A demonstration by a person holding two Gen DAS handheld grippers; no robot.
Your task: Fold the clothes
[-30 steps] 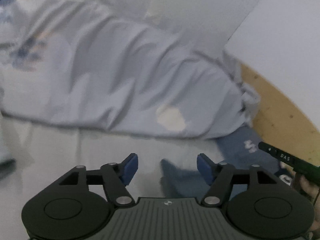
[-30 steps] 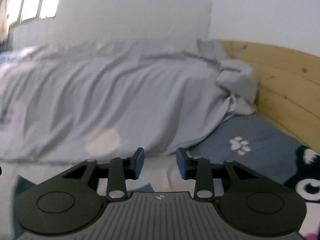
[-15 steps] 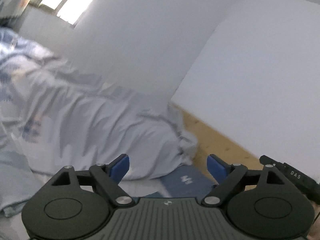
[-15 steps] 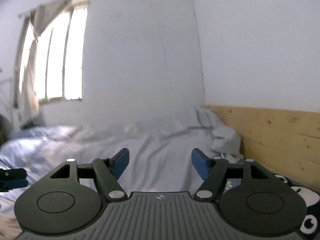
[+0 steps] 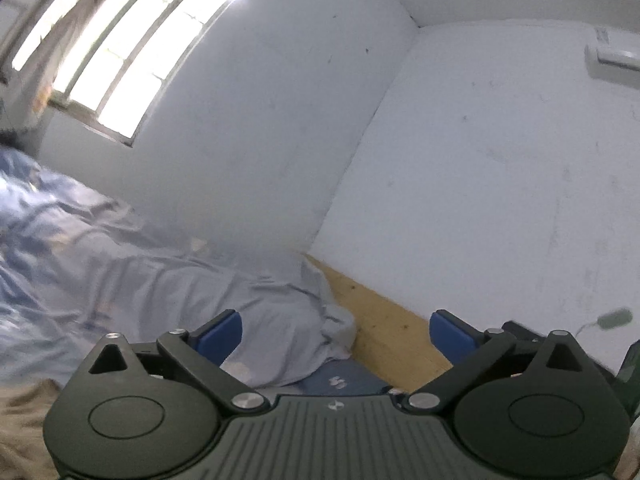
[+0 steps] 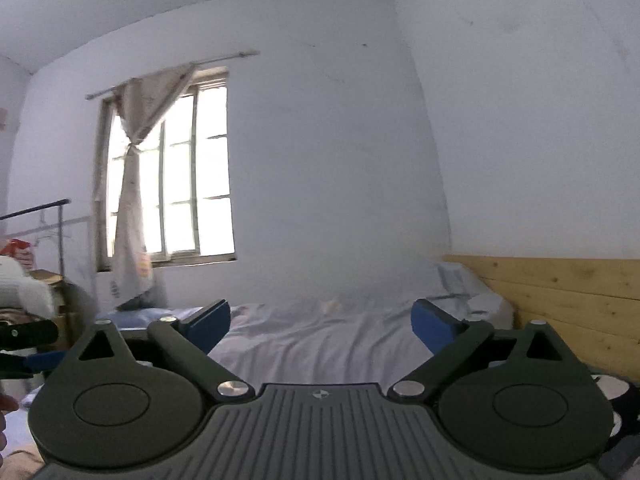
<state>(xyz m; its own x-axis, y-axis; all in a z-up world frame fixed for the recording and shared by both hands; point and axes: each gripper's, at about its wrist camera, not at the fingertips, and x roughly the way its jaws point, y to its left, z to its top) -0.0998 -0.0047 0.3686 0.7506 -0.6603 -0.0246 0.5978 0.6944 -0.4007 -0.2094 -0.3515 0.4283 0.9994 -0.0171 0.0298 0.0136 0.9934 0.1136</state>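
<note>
Blue pads capped both fingers of the left gripper (image 5: 335,334) along the bottom of the left wrist view; its jaws had just been opening and stood spread wide with nothing between them. Beyond them, in the lower left and centre of the frame, a pale blue sheet (image 5: 168,292) lay rumpled over the bed, bunched against a wooden headboard (image 5: 384,320) that ran toward the lower right. A strip of tan cloth (image 5: 24,408), blurred, showed at the lower left edge; whether it was the clothing to be folded could not be told. A bright window (image 5: 120,48) filled the upper left, with white walls across the rest.

In the right wrist view, the right gripper (image 6: 320,322) sat at the bottom of the frame, its jaws likewise just opened and wide apart, holding nothing. The sheet (image 6: 320,336) stretched across the middle behind it, and the headboard (image 6: 560,292) stood at the right. A window (image 6: 192,176) with a tied curtain (image 6: 132,184) was left of centre. The left gripper's tip (image 6: 28,336) showed at the left edge.
</note>
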